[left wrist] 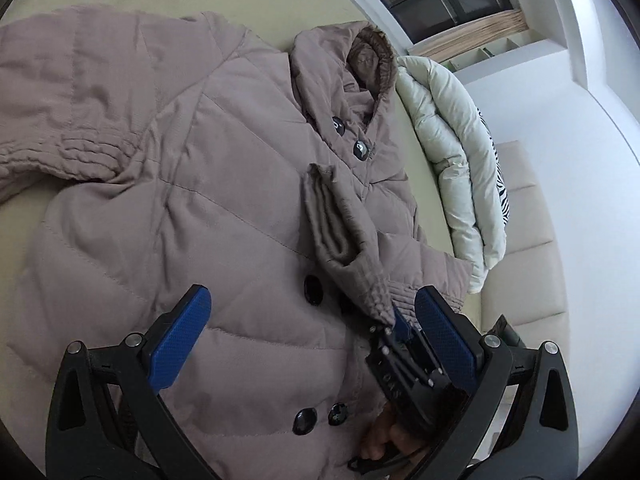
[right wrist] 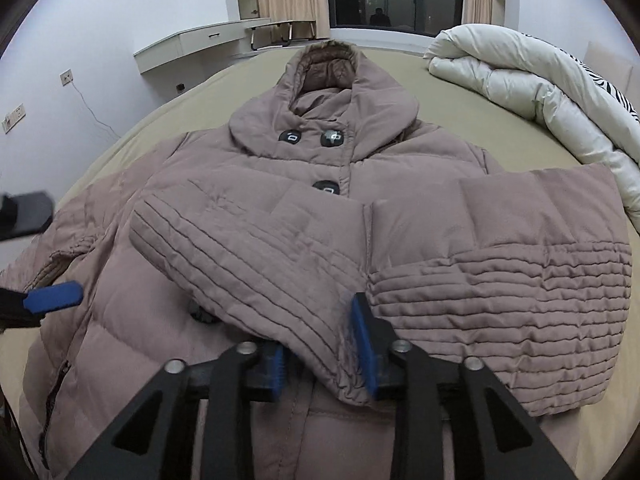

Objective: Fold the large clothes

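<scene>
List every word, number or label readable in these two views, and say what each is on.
White letters on the right gripper body, seen from the left wrist: too small and tilted to read for certain.
Buttons on the coat: embossed marks, illegible.
Wall sockets: no readable text.
Nothing else carries writing.

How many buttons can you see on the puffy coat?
6 in the left wrist view: two buttons by the collar, two mid-front beside the folded sleeve, two lower. The sleeve may hide more.

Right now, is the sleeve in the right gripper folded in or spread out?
Folded in: the sleeve lies across the coat front, cuff pinched in the right gripper.
</scene>
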Tool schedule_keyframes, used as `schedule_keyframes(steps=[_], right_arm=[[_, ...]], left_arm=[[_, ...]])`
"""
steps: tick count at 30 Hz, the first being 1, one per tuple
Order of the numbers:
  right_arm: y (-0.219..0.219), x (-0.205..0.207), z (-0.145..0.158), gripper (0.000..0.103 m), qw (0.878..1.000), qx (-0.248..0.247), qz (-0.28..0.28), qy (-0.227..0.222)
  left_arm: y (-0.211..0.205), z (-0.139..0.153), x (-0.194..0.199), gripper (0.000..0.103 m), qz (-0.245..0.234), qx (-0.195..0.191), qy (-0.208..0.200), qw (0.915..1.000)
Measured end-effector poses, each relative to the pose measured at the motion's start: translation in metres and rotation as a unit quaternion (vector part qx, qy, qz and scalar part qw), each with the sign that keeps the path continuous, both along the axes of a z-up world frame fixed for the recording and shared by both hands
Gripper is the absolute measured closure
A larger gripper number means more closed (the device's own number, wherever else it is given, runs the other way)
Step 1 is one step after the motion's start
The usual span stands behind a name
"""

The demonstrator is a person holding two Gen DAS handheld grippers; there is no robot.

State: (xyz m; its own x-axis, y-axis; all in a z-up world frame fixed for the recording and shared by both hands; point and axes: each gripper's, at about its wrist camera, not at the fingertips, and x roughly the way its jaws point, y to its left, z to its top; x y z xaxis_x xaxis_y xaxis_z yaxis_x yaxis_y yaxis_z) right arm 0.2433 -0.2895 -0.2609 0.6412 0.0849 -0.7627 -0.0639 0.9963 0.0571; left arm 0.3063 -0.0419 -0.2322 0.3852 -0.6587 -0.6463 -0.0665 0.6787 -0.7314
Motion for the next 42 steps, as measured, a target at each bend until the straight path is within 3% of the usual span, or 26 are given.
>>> schedule_keyframes(steps=[2, 5, 11, 12, 13, 15, 16, 20, 23, 26, 30, 31, 35, 37, 42], right_arm=[[-0.003, -0.006, 0.004, 0.033, 1.000, 0.014, 0.011, -0.002], [-0.005, -0.017, 0.011, 0.018, 0.999, 0.030, 0.010, -0.010], [-0.034, -0.051, 0.012, 0.018, 0.994, 0.109, -0.017, 0.007], [-0.040, -0.057, 0.011, 0.018, 0.992, 0.127, -0.025, 0.014], [-0.046, -0.062, 0.009, 0.018, 0.989, 0.142, -0.031, 0.016], [-0.058, -0.072, 0.009, 0.018, 0.985, 0.167, -0.046, 0.016], [-0.065, -0.076, 0.010, 0.018, 0.982, 0.183, -0.054, 0.015], [-0.098, -0.083, 0.013, 0.018, 0.960, 0.260, -0.100, 0.005], [-0.123, -0.085, 0.017, 0.015, 0.943, 0.303, -0.135, -0.014], [-0.151, -0.084, 0.013, 0.012, 0.904, 0.391, -0.170, -0.021], [-0.179, -0.072, -0.014, 0.008, 0.814, 0.532, -0.234, -0.013], [-0.180, -0.068, -0.018, 0.008, 0.796, 0.557, -0.238, -0.014], [-0.171, -0.034, -0.034, 0.007, 0.737, 0.635, -0.232, -0.007], [-0.166, -0.014, -0.041, 0.007, 0.728, 0.646, -0.229, 0.010], [-0.169, 0.006, -0.052, 0.007, 0.730, 0.634, -0.255, 0.023]], left_arm=[[-0.015, -0.006, 0.014, 0.000, -0.012, -0.010, 0.012, 0.9998], [-0.045, -0.017, 0.038, 0.000, -0.046, 0.001, 0.021, 0.9987], [-0.088, -0.037, 0.069, 0.003, -0.069, 0.035, 0.030, 0.9966], [-0.092, -0.039, 0.072, 0.016, -0.070, 0.043, 0.030, 0.9961], [-0.097, -0.042, 0.077, 0.040, -0.071, 0.061, 0.031, 0.9951], [-0.103, -0.051, 0.084, 0.075, -0.079, 0.058, 0.042, 0.9942], [-0.106, -0.055, 0.087, 0.079, -0.084, 0.044, 0.049, 0.9943], [-0.102, -0.039, 0.090, 0.086, -0.080, 0.054, 0.012, 0.9953], [-0.073, -0.014, 0.094, 0.087, -0.040, 0.034, -0.016, 0.9985], [-0.036, 0.015, 0.097, 0.087, 0.005, 0.011, -0.048, 0.9988], [0.001, 0.038, 0.103, 0.088, 0.046, 0.009, -0.075, 0.9961], [0.009, 0.042, 0.103, 0.095, 0.054, 0.012, -0.081, 0.9952], [0.035, 0.048, 0.107, 0.095, 0.082, 0.018, -0.083, 0.9931], [0.041, 0.044, 0.107, 0.095, 0.084, 0.022, -0.074, 0.9935], [0.035, 0.026, 0.096, 0.095, 0.054, 0.075, -0.061, 0.9938]])
